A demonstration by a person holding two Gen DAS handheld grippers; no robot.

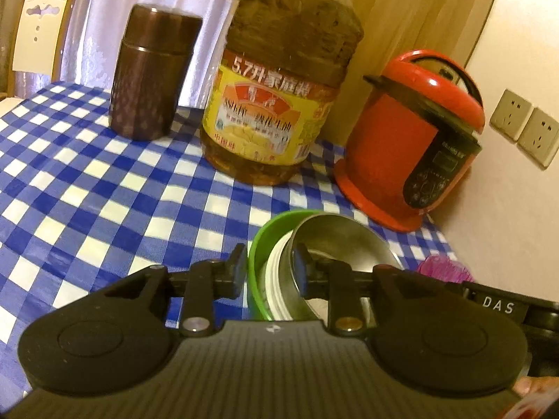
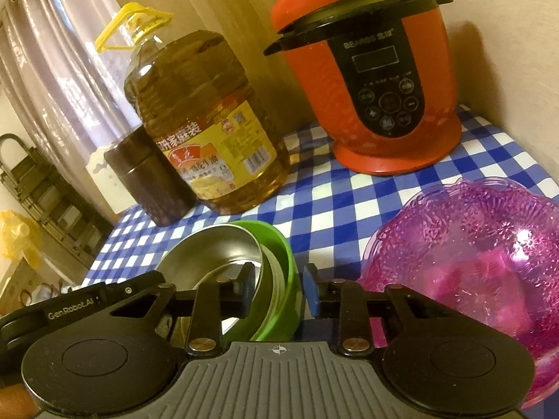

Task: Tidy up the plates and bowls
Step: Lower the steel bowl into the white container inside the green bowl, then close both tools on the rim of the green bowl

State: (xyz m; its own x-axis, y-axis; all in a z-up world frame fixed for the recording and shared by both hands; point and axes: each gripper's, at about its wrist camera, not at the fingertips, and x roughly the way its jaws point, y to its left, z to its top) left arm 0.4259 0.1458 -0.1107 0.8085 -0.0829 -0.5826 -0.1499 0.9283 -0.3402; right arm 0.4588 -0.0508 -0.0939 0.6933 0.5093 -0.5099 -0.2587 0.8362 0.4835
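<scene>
Both sets of fingers straddle opposite rims of the nested stack — left gripper (image 1: 267, 267) and right gripper (image 2: 277, 288) part open, neither visibly clamped. The steel bowl (image 2: 213, 251) sits tilted inside the green bowl (image 2: 279, 244) on the checked table (image 1: 104, 192), the purple glass bowl (image 2: 471, 244) just beside. Stacking seems underway; next calls for closing on both rims evenly.

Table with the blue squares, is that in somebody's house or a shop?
Most likely a home dining or kitchen table. The checked tablecloth holds a red electric cooker and a big cooking oil bottle, with curtains and a dining chair behind.
</scene>
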